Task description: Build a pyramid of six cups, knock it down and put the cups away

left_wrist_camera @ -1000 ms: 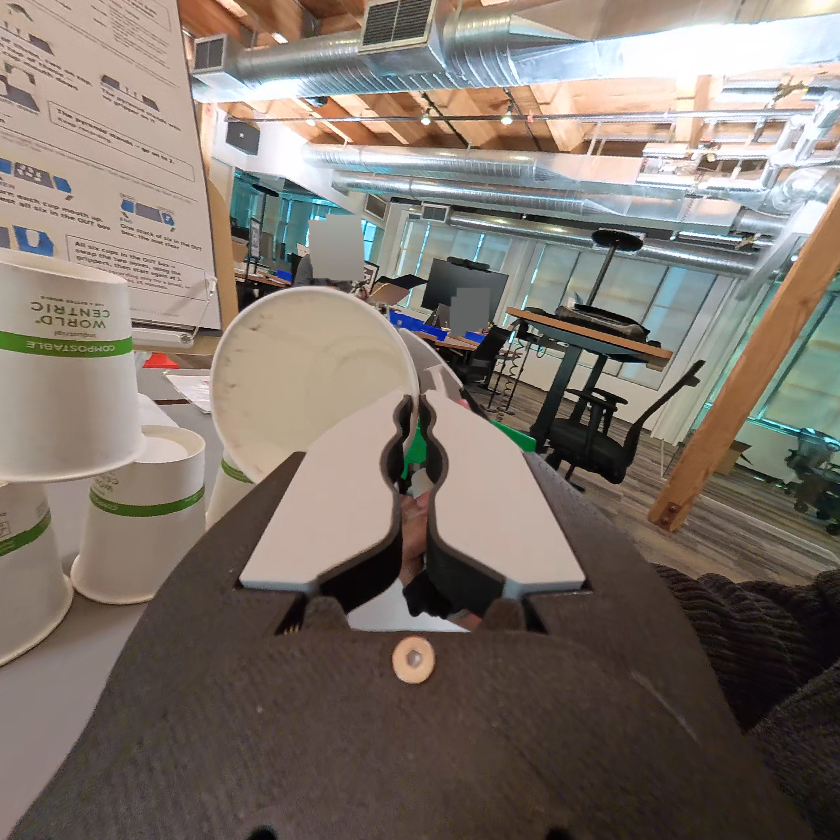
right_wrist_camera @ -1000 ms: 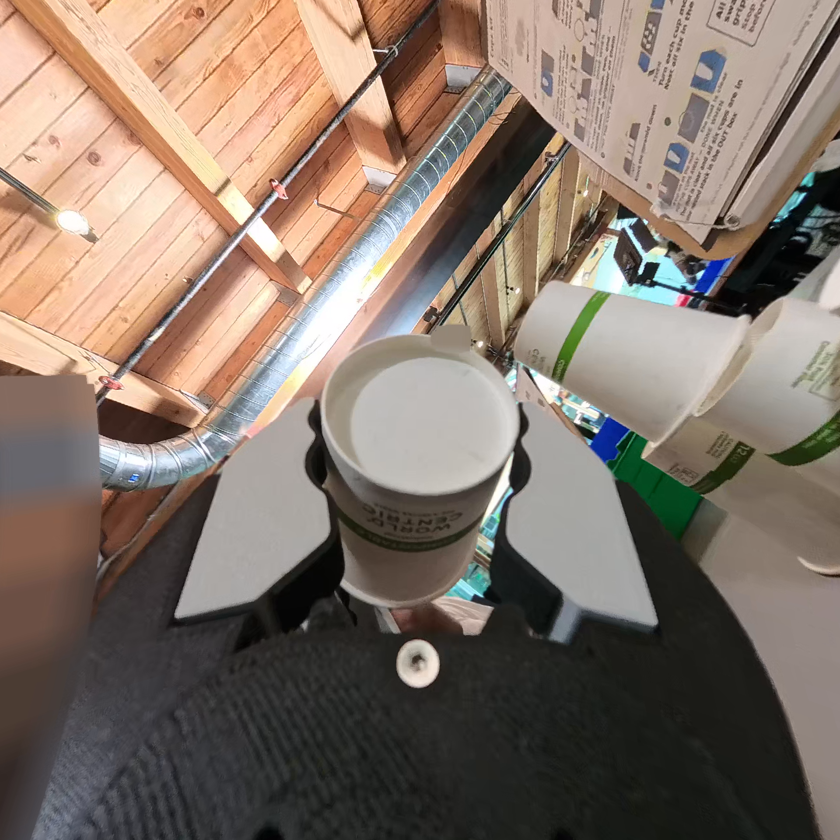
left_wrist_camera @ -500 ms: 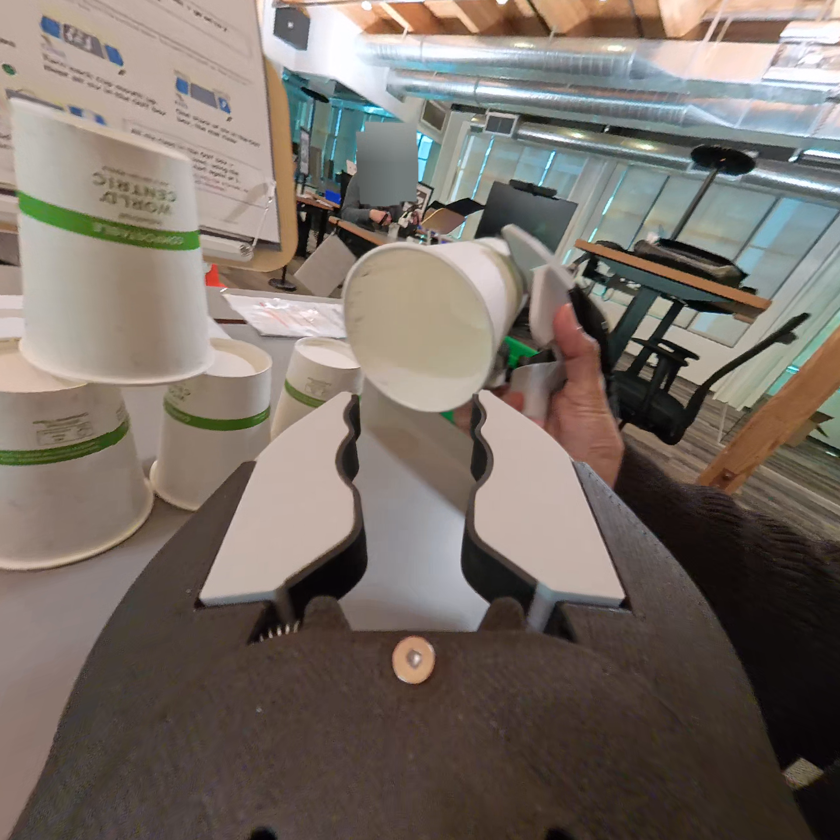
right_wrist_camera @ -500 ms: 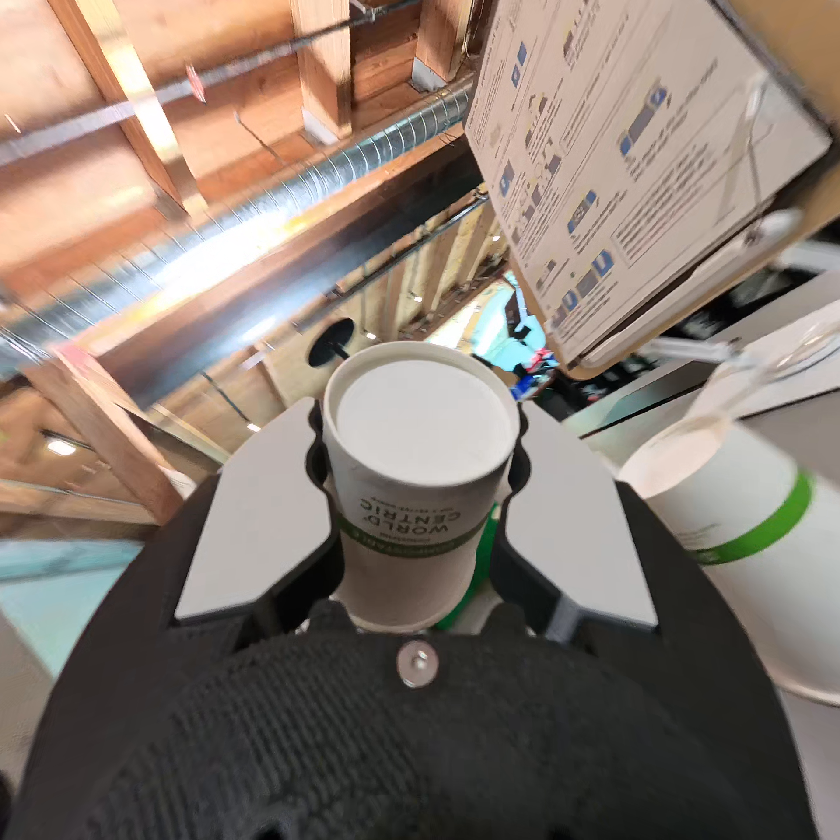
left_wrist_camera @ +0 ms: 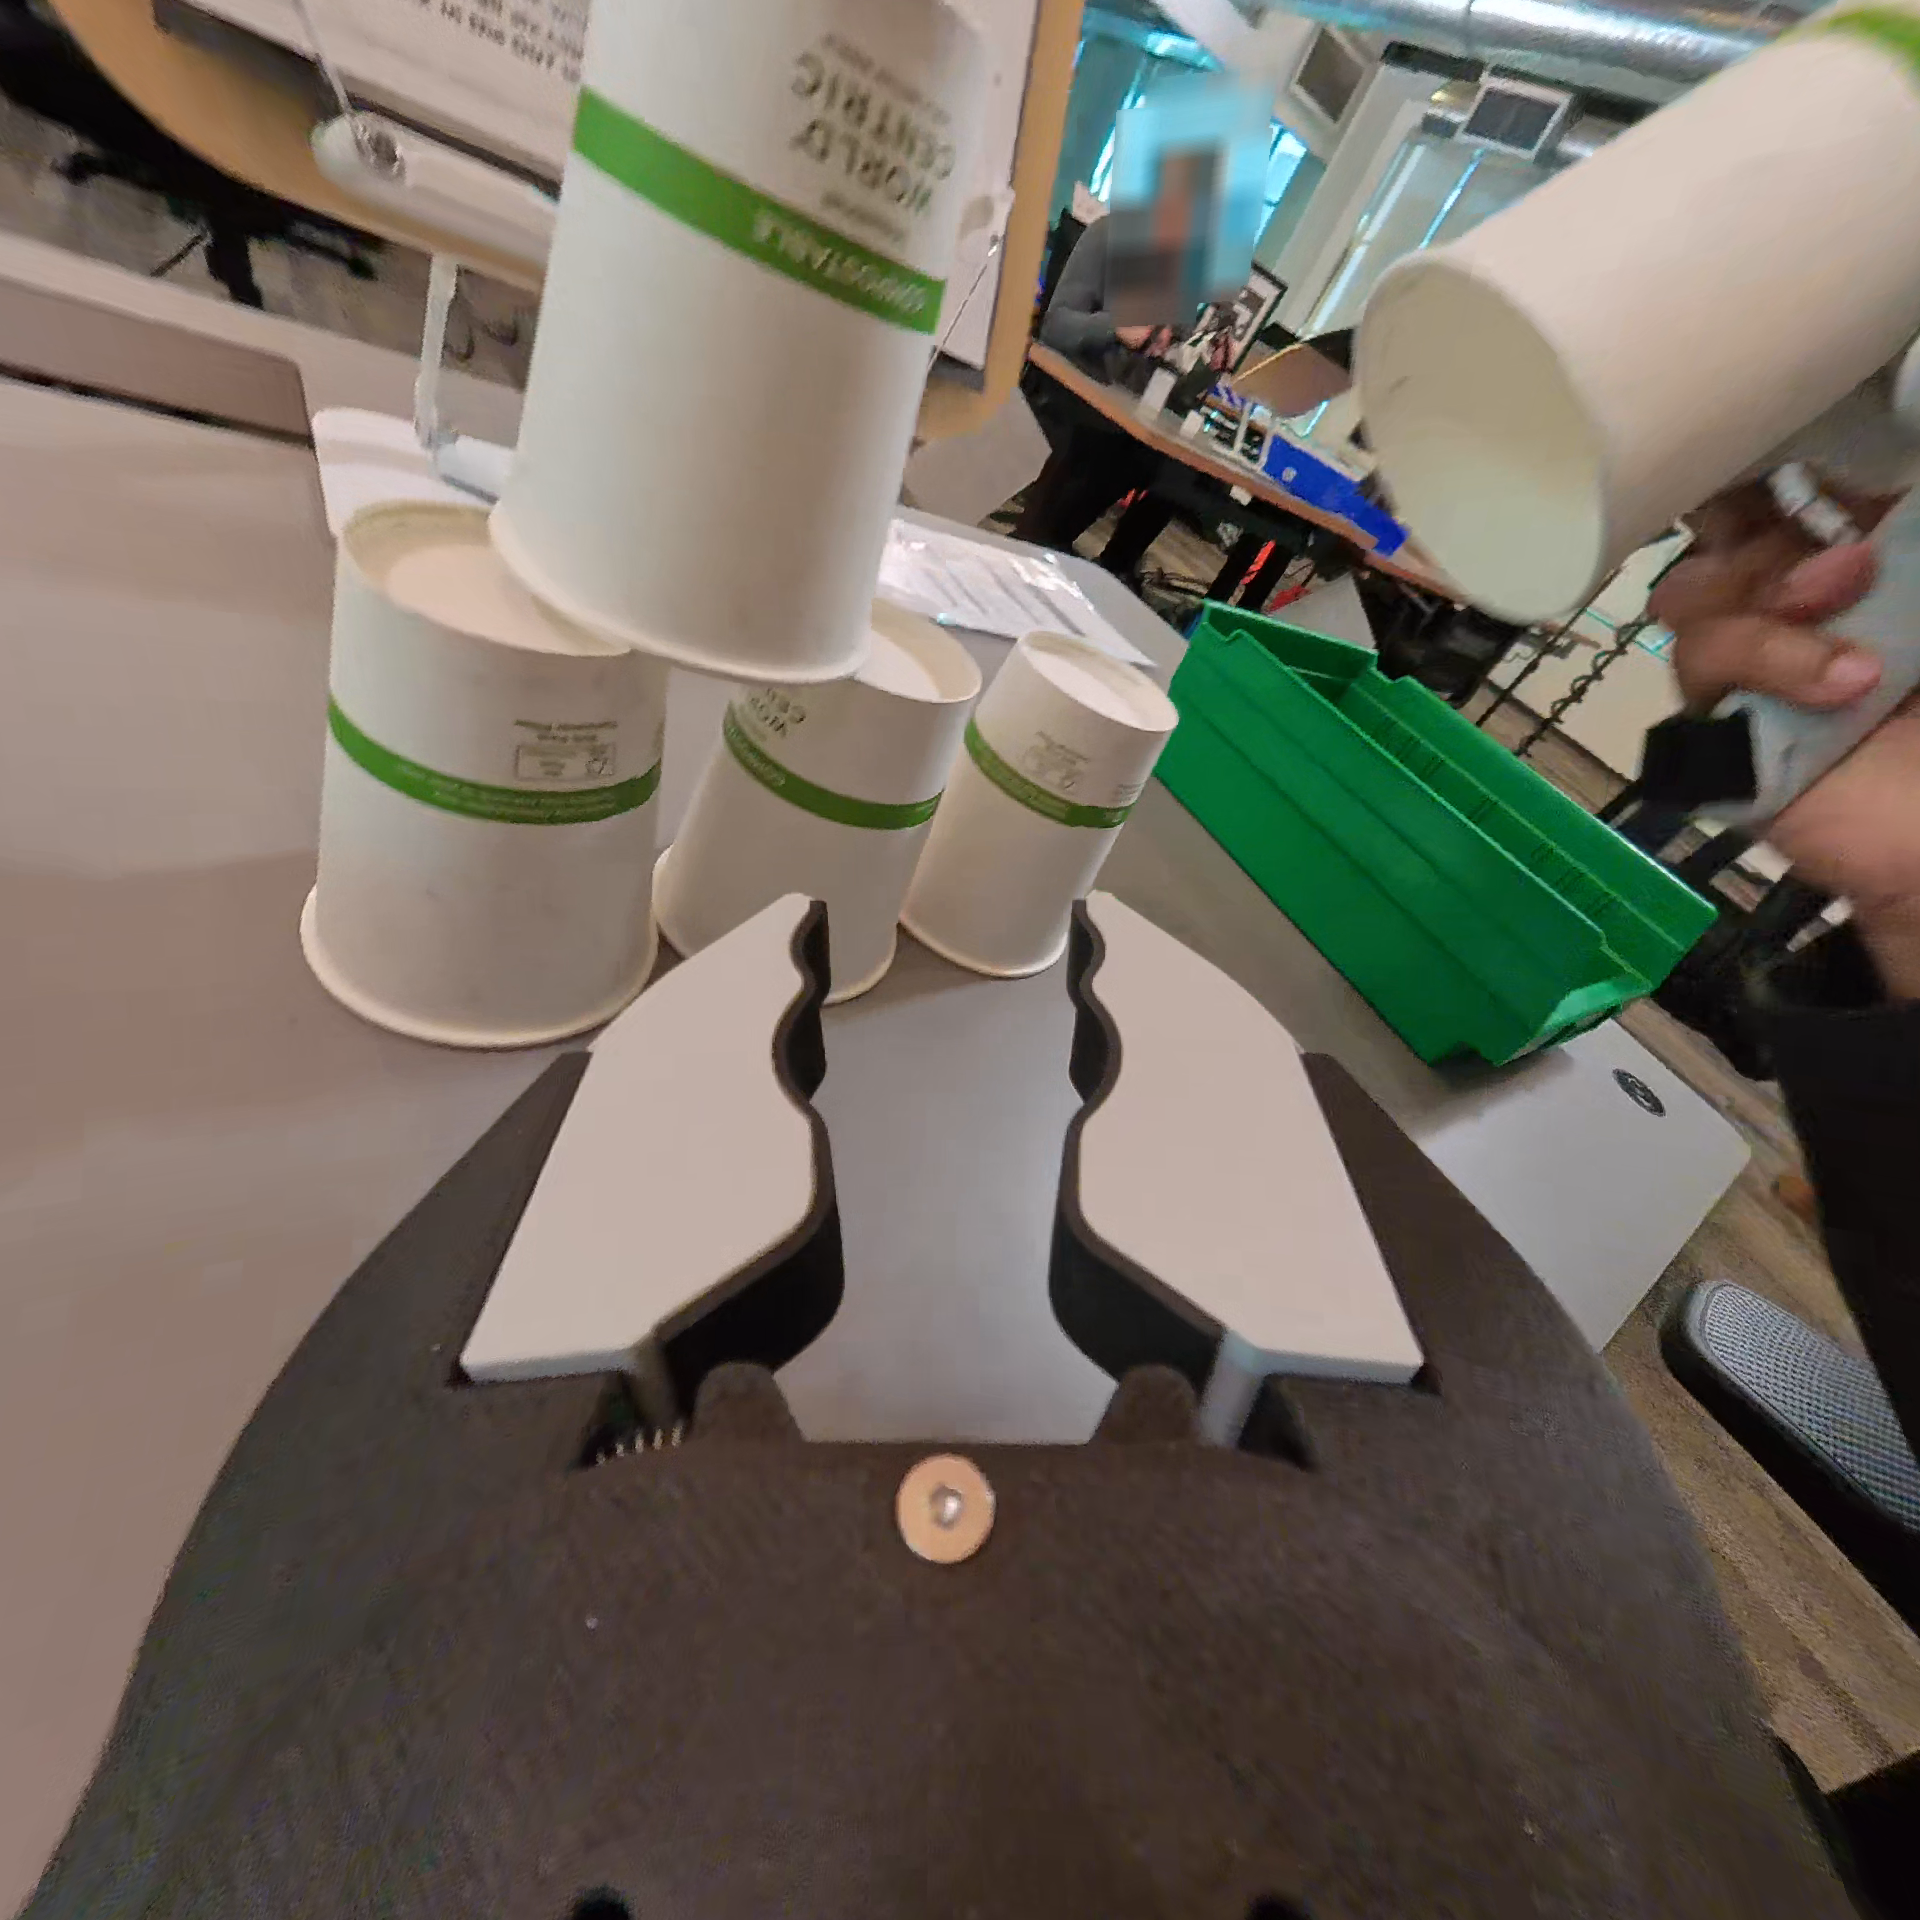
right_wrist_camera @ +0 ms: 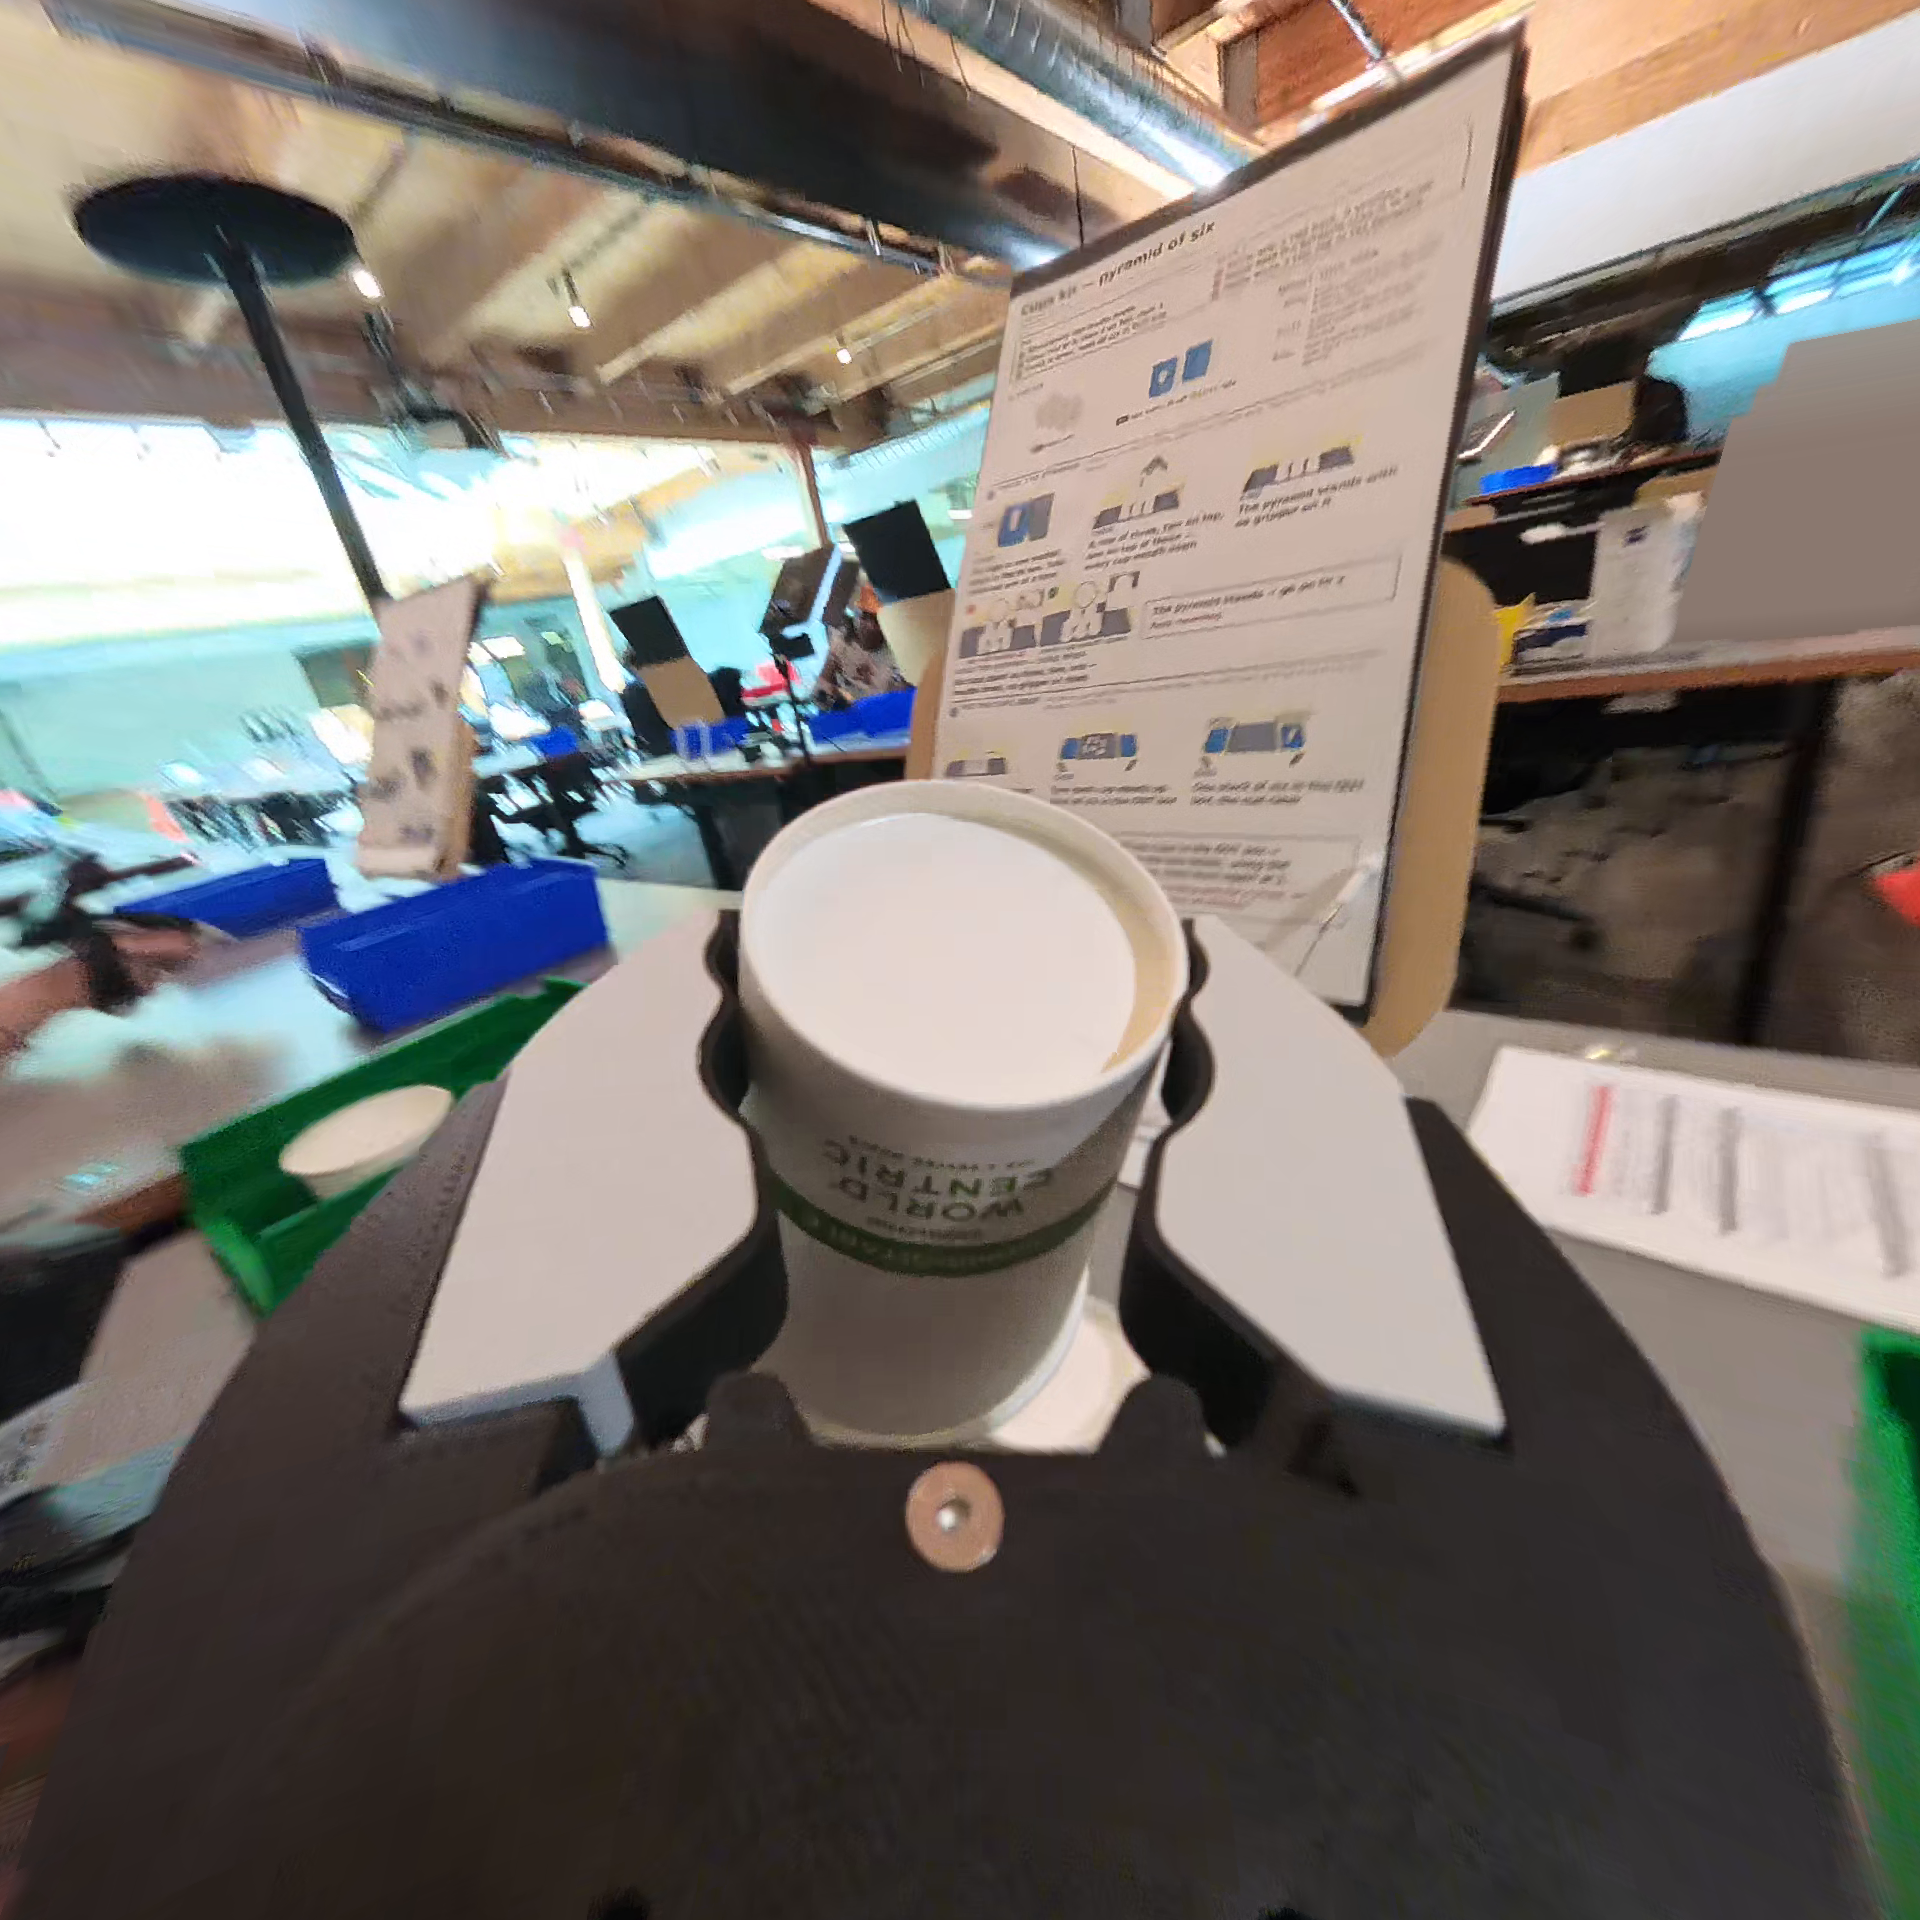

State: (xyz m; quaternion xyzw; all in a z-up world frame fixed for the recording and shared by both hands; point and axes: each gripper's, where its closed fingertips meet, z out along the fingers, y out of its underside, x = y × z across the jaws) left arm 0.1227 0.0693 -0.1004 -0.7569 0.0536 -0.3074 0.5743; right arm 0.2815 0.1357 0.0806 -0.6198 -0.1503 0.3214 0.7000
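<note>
**Over the grey table: one cup held, one gripper empty**

Over the grey table [left_wrist_camera: 156, 831], our left gripper [left_wrist_camera: 945, 914] hangs with its jaws apart and nothing between them. Just past its fingertips three white paper cups stand upside down in a row: the left cup [left_wrist_camera: 488, 810], the middle cup [left_wrist_camera: 821, 790] and the right cup [left_wrist_camera: 1039, 821]. A fourth cup [left_wrist_camera: 727, 364], also upside down, sits on top and leans. It seems to bridge the left and middle cups, though from this low angle we cannot be sure that it touches both.

Our right gripper [right_wrist_camera: 956, 935] has its jaws closed around the held cup [right_wrist_camera: 945, 1039], gripping the wall near the green band, with the cup's base pointing away from the camera. From the left wrist view this held cup [left_wrist_camera: 1558, 364] is in the air, up and to the right of the row and well apart from it. Its open mouth faces back toward us.

A green bin [left_wrist_camera: 1403, 831] lies on the table to the right of the row. In the right wrist view, a green bin holds another cup [right_wrist_camera: 364, 1138]. An instruction board [right_wrist_camera: 1195, 623] stands behind.
</note>
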